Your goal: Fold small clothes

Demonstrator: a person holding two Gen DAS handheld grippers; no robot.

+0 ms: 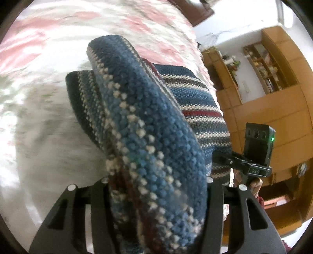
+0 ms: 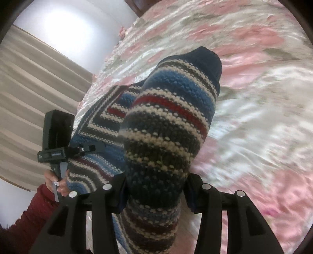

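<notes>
A knitted garment striped in blue, white, grey and dark red is held up over the bed. My left gripper is shut on a thick fold of it, and the knit bulges out between the fingers. The right wrist view shows the same striped knit clamped in my right gripper, its dark blue end pointing away. Each camera also catches the other tool gripping the garment's far edge: the right one and the left one, held by a hand with a dark red sleeve.
A shiny bedspread with pink flowers lies under the garment. Wooden cupboards with filled shelves stand to the right of the bed. Beige curtains hang at the left, and a dark wooden headboard is at the far end.
</notes>
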